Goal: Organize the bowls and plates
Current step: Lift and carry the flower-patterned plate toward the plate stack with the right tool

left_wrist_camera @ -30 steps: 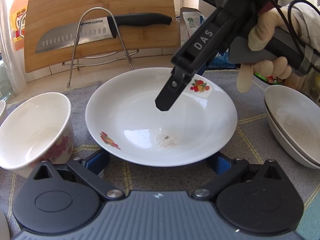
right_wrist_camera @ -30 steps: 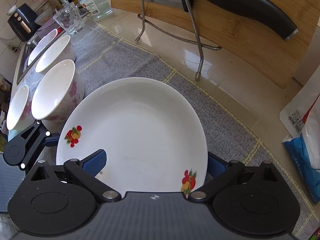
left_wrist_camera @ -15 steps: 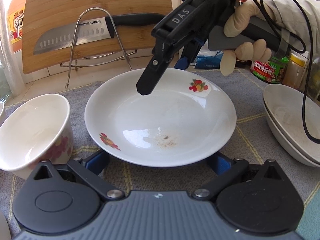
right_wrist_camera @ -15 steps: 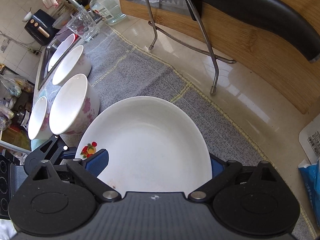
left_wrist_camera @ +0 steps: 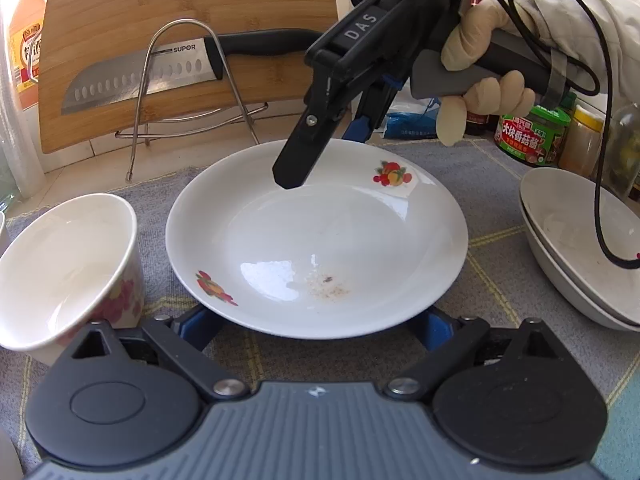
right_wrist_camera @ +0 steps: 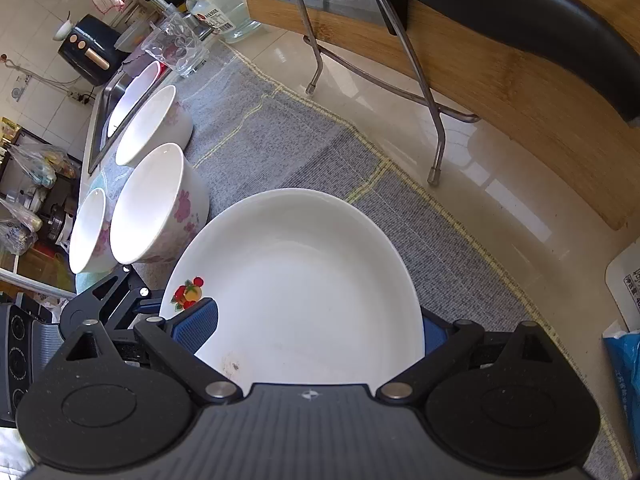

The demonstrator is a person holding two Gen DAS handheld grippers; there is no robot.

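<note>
A white plate (left_wrist_camera: 320, 240) with fruit decals lies on the grey mat (left_wrist_camera: 500, 184). My left gripper (left_wrist_camera: 316, 324) sits at the plate's near rim. Its blue pads (left_wrist_camera: 200, 320) lie low on either side under the overhanging edge. The jaws are closing, and I see no pad pressing on the plate. My right gripper (left_wrist_camera: 326, 156), held by a gloved hand (left_wrist_camera: 480, 60), stands open astride the far rim, one finger over the plate's inside and the other behind the rim. In the right wrist view the plate (right_wrist_camera: 304, 272) fills the gap of the right gripper (right_wrist_camera: 316, 330).
A floral bowl (left_wrist_camera: 60, 272) stands just left of the plate, with more bowls (right_wrist_camera: 152, 124) toward the sink (right_wrist_camera: 104, 96). Stacked bowls (left_wrist_camera: 580, 248) sit at the right. Behind are a knife (left_wrist_camera: 160, 76) on a wire stand (left_wrist_camera: 180, 92), a cutting board (left_wrist_camera: 192, 8) and jars (left_wrist_camera: 532, 136).
The right gripper drew back from over the plate's middle to its far rim and shifted left. The left gripper's pads came slightly inward. The plate stayed put.
</note>
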